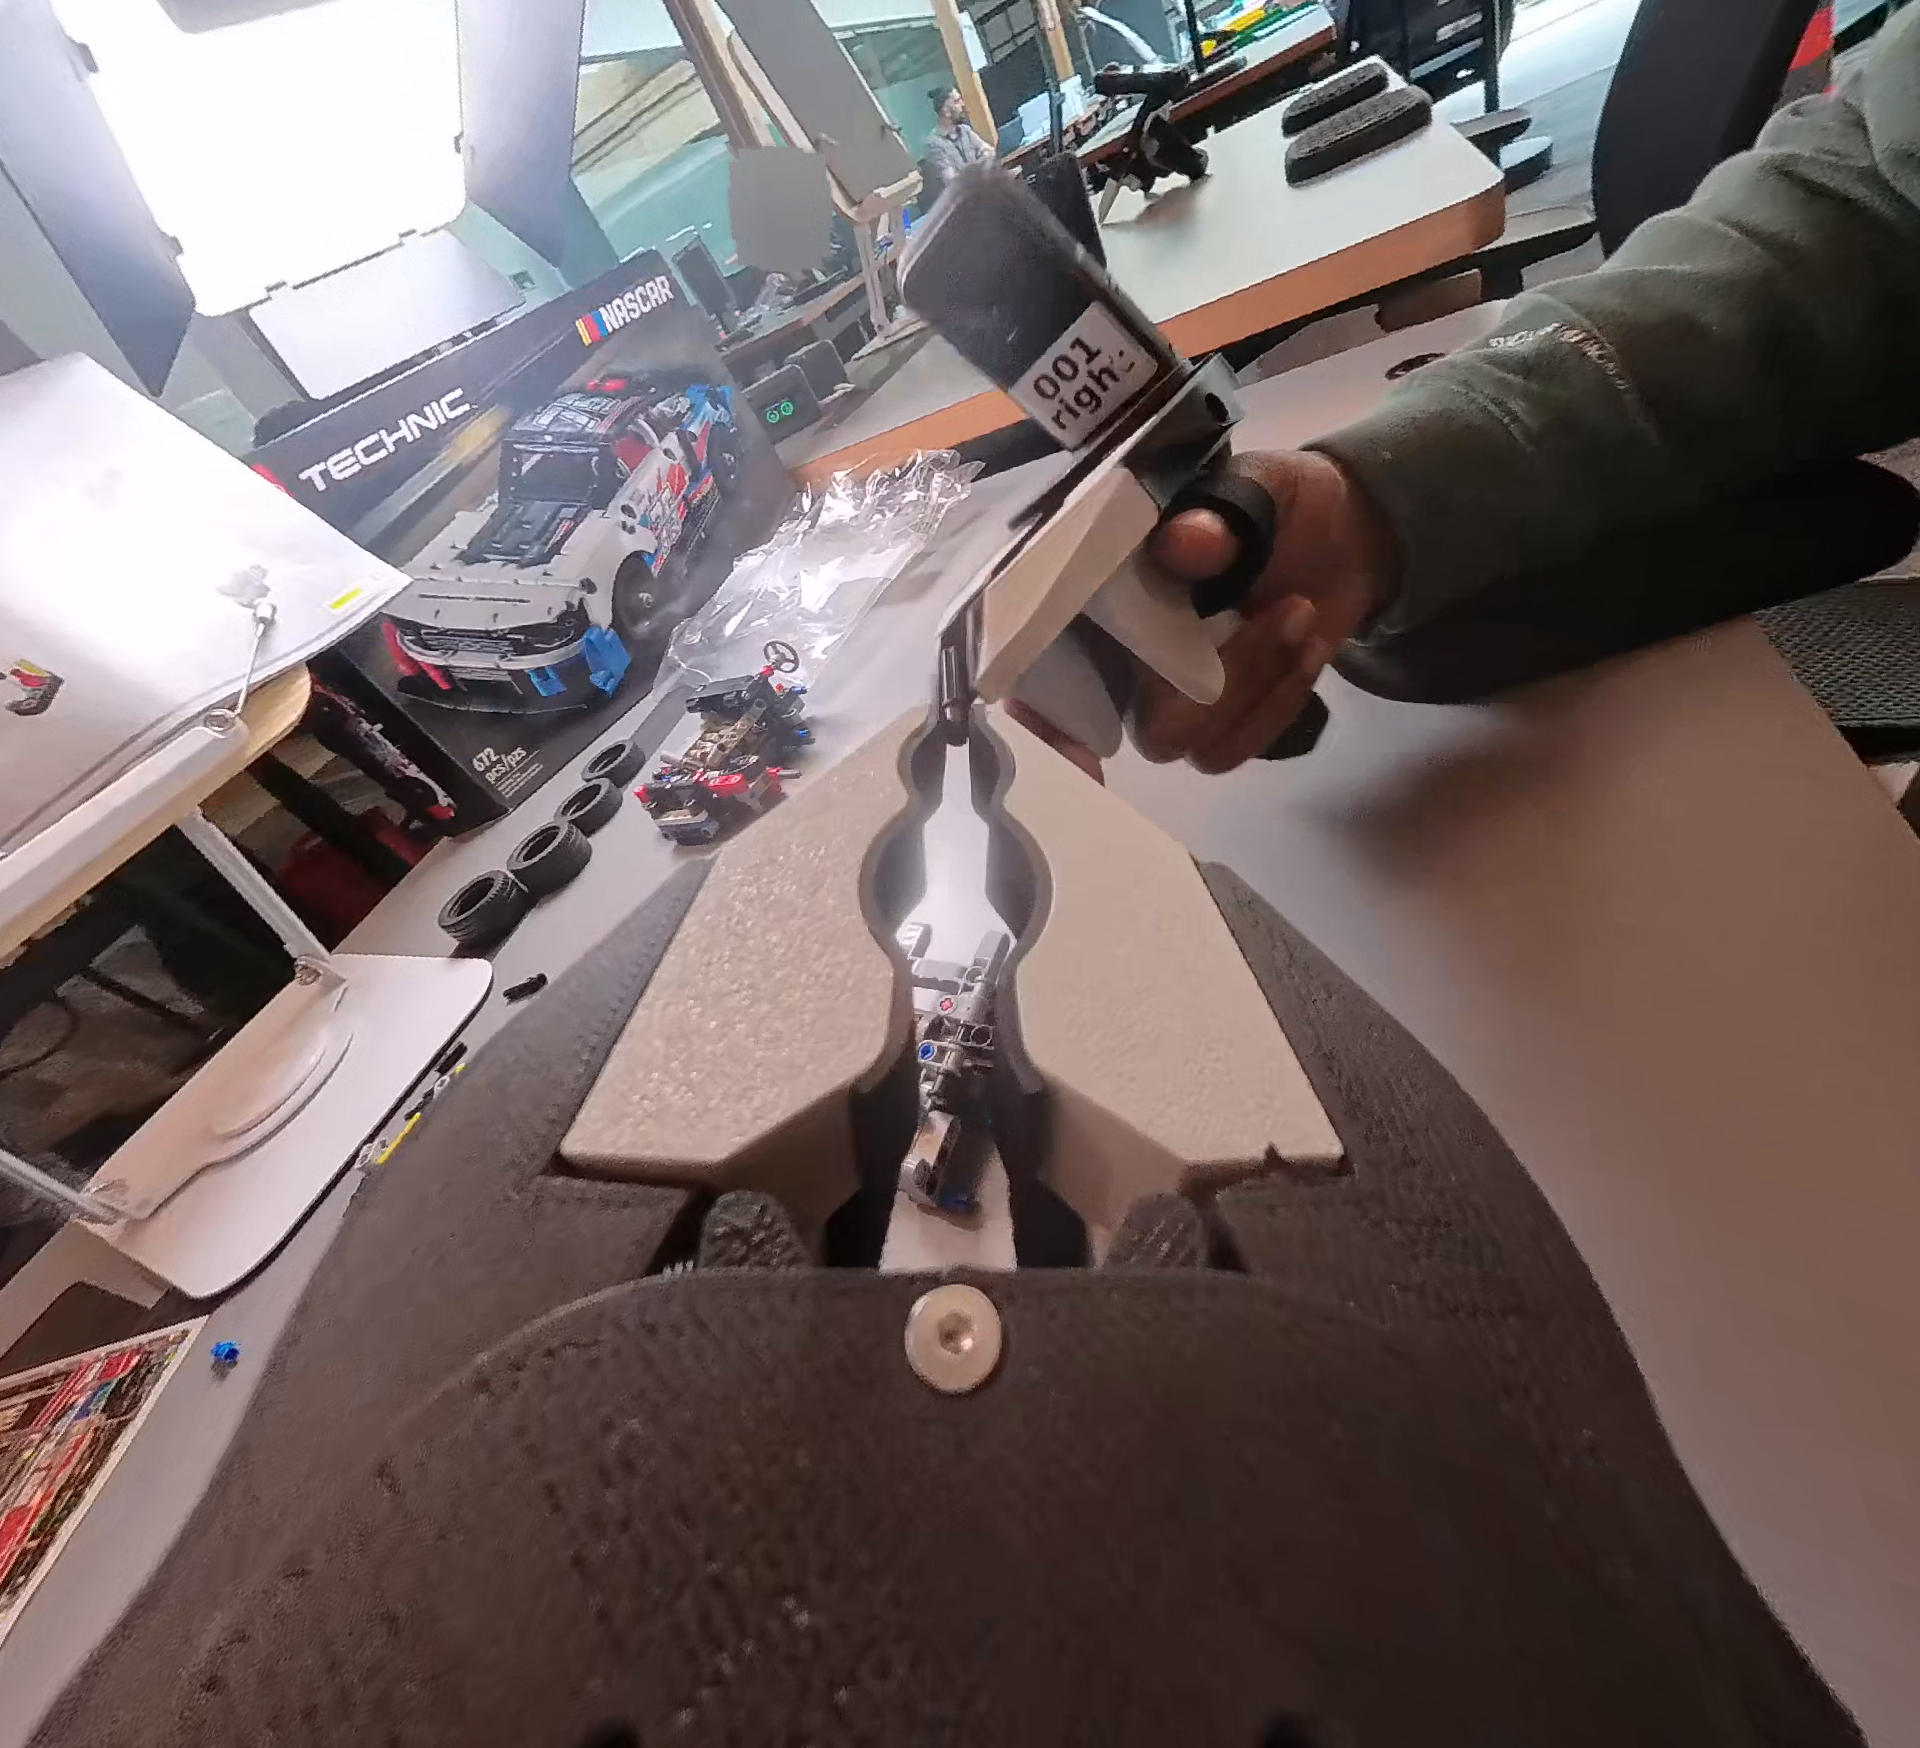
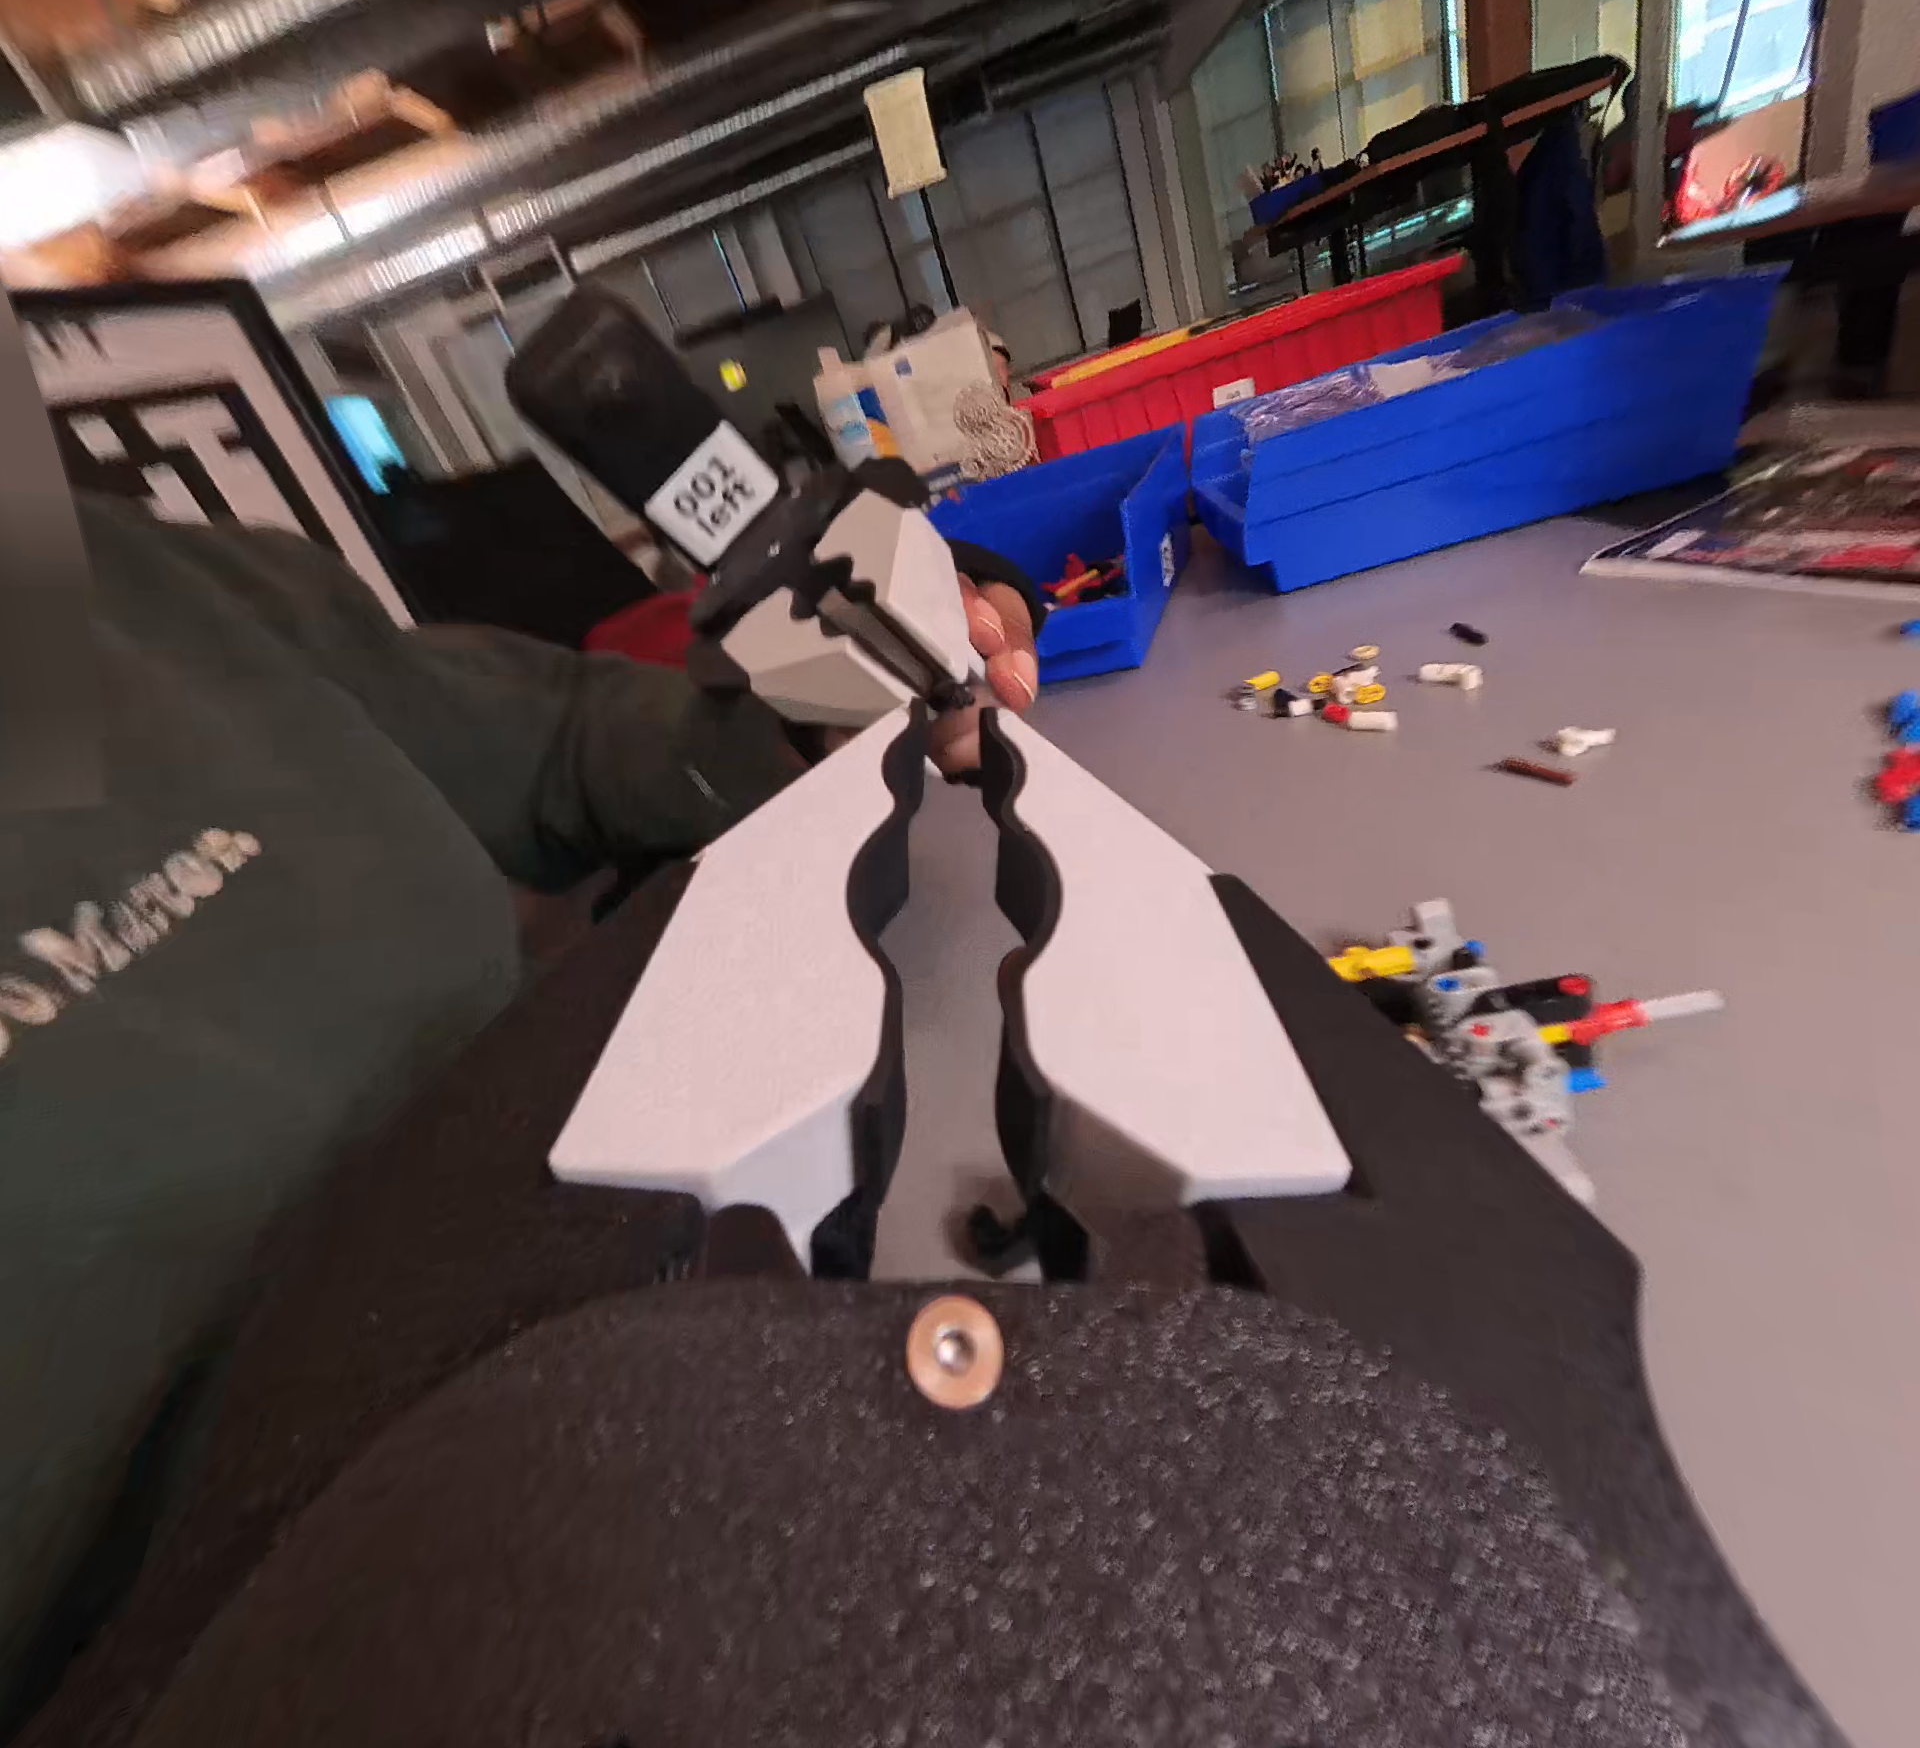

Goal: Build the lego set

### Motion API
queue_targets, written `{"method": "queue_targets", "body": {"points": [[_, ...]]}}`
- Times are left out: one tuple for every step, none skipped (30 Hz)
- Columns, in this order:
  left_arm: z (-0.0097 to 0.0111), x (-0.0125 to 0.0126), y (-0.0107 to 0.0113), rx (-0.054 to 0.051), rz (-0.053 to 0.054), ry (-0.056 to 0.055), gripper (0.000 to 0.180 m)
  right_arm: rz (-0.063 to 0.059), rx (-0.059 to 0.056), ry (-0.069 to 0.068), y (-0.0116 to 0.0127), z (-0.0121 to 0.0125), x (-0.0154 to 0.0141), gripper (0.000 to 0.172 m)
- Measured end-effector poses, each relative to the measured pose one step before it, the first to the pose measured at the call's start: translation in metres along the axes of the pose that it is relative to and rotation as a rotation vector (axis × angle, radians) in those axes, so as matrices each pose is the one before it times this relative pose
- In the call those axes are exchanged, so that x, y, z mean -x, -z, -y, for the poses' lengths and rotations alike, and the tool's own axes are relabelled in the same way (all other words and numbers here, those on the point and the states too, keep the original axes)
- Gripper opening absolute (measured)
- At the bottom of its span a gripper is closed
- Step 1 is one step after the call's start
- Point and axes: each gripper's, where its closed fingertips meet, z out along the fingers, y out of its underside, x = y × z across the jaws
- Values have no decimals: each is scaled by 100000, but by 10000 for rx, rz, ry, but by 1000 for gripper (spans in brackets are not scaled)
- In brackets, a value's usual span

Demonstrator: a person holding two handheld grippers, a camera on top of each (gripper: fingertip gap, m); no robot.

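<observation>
Left wrist view: left gripper (image 1: pixel 954 742) has its jaws pinched nearly together at the tip on a small black piece (image 1: pixel 950 730). The right gripper (image 1: pixel 951 706) meets it nose to nose, coming down from above. A grey beam assembly (image 1: pixel 956 1075) shows through the gap further back along the left gripper's fingers; can't tell if it's held or lying below. Beyond the left gripper, to its left: half-built chassis (image 1: pixel 727 763), four tyres (image 1: pixel 540 851), set box (image 1: pixel 540 555).

Right wrist view: right gripper (image 2: pixel 951 722) has a narrow gap and its pads aren't pressing anything. The piece sits at the left gripper's tip, right at that mouth: tiny, dark, stubby, details too small. To the right of the left gripper: loose parts (image 2: pixel 1340 696), blue bins (image 2: pixel 1455 472).
</observation>
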Motion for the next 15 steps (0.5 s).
{"method": "queue_targets", "body": {"points": [[102, -36, 151, -34, -134, 99, 2, -246, 443, 1105, 369, -163, -8, 9], [60, -2, 119, -30, -102, 65, 2, -295, 392, 1081, 330, -224, -91, 10], [-12, -64, 55, -1, -107, 18, 2, -205, 169, 764, 261, -40, -7, 10], [-65, -150, -6, 21, -140, 30, 2, -79, 53, 327, 148, 63, 63, 10], [-64, -167, -65, 2, -133, 63, 2, 72, -60, 20, 75, 184, 165, 11], [-84, -224, -99, 11, -151, 74, 2, 84, -106, -75, 33, 218, 127, 11], [-84, -246, -118, 15, -136, 51, 2, 18, -37, -33, -14, 71, 9, 11], [-53, -223, -113, 10, -95, 6, 2, 76, 98, 44, -40, -149, 101, 11], [-58, -214, -100, 32, -89, -10, 2, 111, 117, 48, -47, -204, 180, 12], [-39, -183, -79, 22, -68, -3, 2, 114, 67, 10, -65, -132, 200, 11], [-43, -157, -73, 17, -64, 8, 2, 131, 24, -11, -59, -62, 236, 11], [-62, -142, -76, 26, -65, 13, 2, 99, 13, -3, -52, -36, 196, 9], [-27, -93, -38, -7, -39, 8, 2, 49, 84, 32, -75, -124, 135, 6], [16, -72, -28, -25, -37, 28, 2, -38, 147, 79, -55, -208, 0, 4], [-34, -45, -14, 0, -37, 46, 2, -7, 32, 77, 8, -21, 47, 4]]}}
